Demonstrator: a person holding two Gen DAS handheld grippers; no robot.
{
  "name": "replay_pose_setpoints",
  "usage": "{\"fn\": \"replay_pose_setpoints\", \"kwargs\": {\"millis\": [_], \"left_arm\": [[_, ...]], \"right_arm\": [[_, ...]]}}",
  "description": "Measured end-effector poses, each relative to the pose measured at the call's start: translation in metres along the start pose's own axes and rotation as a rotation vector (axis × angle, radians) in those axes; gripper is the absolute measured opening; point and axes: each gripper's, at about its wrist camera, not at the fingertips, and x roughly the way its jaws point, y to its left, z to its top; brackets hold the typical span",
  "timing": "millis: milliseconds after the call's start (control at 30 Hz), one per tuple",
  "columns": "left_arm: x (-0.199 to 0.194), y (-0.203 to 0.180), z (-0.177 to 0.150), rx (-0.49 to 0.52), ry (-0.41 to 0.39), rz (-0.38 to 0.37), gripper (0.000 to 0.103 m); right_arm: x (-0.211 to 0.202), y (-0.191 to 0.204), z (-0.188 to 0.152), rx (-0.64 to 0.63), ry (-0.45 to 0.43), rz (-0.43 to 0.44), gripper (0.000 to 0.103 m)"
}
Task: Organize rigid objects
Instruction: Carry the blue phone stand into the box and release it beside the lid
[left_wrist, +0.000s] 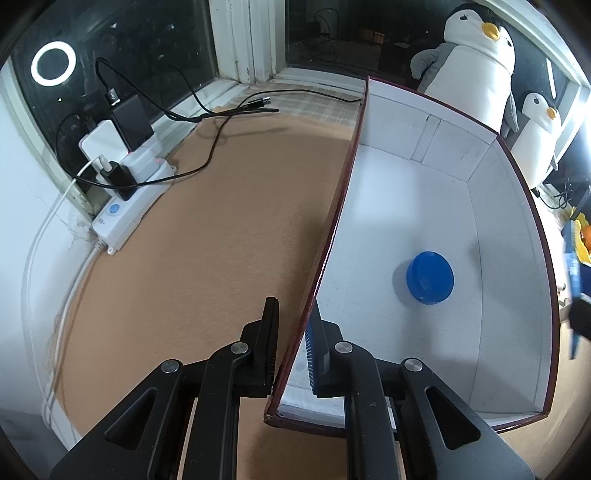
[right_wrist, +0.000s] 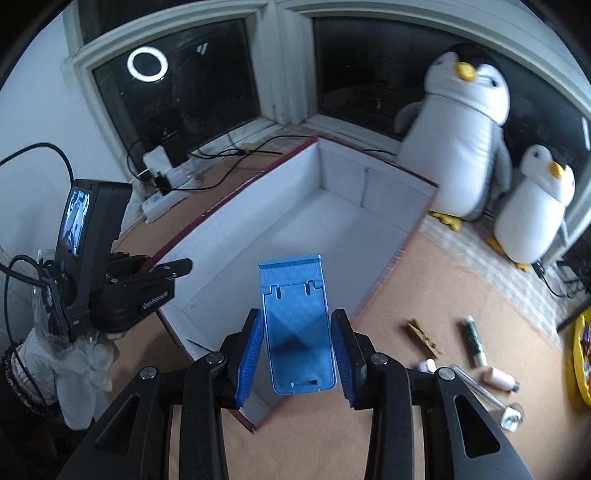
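A white box with a dark red rim (left_wrist: 417, 184) stands on the tan mat, and a blue round lid (left_wrist: 430, 277) lies on its floor. My left gripper (left_wrist: 293, 306) is shut on the box's left wall, one finger outside and one inside. In the right wrist view the left gripper (right_wrist: 177, 267) shows at the left in a gloved hand, clamped on that wall of the box (right_wrist: 295, 221). My right gripper (right_wrist: 297, 315) is shut on a flat blue phone stand (right_wrist: 295, 332), held above the box's near corner. The lid is hidden in this view.
A clothespin (right_wrist: 423, 338), green tube (right_wrist: 472, 341), pink bottle (right_wrist: 498, 380) and glass stick (right_wrist: 484, 395) lie on the mat right of the box. Two plush penguins (right_wrist: 458, 147) stand behind it. A power strip with cables (left_wrist: 125, 206) lies by the window. A yellow bin (right_wrist: 581, 362) is at far right.
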Motion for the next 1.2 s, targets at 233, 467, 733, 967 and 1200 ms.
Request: {"fn": "replay_pose_setpoints", "kwargs": {"millis": [233,467,733,967,1200], "left_arm": [[0.0,0.0,-0.001,-0.004,-0.002,-0.005,0.012],[0.0,-0.001,-0.001,-0.004,-0.002,-0.007,0.012],[0.001,-0.002,0.0,-0.006,-0.001,-0.006,0.012],[0.001,-0.002,0.0,-0.007,-0.001,-0.007,0.012],[0.001,-0.002,0.0,-0.005,-0.001,-0.006,0.012]], "right_arm": [[0.031,0.017,0.007,-0.035,0.054,0.026,0.034],[0.05,0.023,0.006,-0.041,0.088,0.029,0.034],[0.052,0.026,0.007,-0.047,0.092,0.026,0.034],[0.053,0.026,0.006,-0.051,0.094,0.03,0.035],[0.049,0.024,0.007,-0.045,0.081,0.034,0.049]]}}
